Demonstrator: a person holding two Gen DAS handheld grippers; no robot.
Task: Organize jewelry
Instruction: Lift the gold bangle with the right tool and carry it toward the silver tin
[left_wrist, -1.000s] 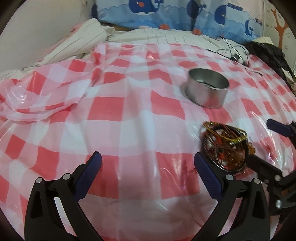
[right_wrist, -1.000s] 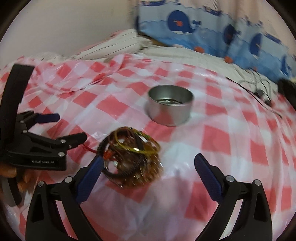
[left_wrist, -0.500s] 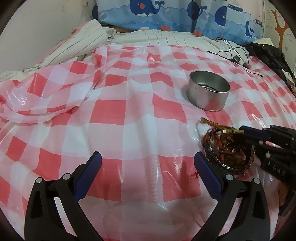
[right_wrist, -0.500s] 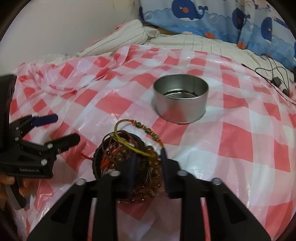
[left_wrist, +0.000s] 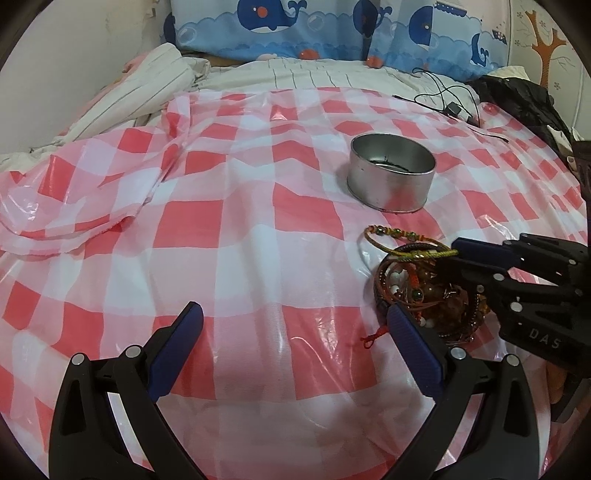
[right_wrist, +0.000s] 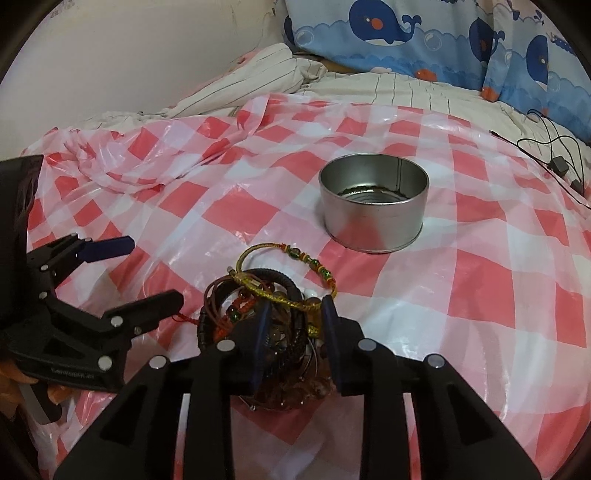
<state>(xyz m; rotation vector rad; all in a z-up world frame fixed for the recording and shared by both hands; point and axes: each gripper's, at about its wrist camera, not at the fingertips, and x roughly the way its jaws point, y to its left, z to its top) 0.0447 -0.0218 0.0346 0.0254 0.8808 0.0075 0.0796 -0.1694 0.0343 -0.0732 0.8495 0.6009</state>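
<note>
Right gripper (right_wrist: 295, 317): pitched down, jaws narrow, just reopened slightly after closing, bracelet strands between the pads. Left gripper (left_wrist: 295, 328): at its 9 o'clock, jaws wide, nothing between them.

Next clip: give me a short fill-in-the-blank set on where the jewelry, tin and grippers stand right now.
1. The tangled bracelets lie on a red-and-white ____ plastic sheet.
2. The round metal tin stands ____ the bracelets, apart from them.
3. The ____ gripper has its fingers down in the bracelets.
4. The left gripper is ____, holding nothing.

Missing words: checked; beyond; right; open
</note>
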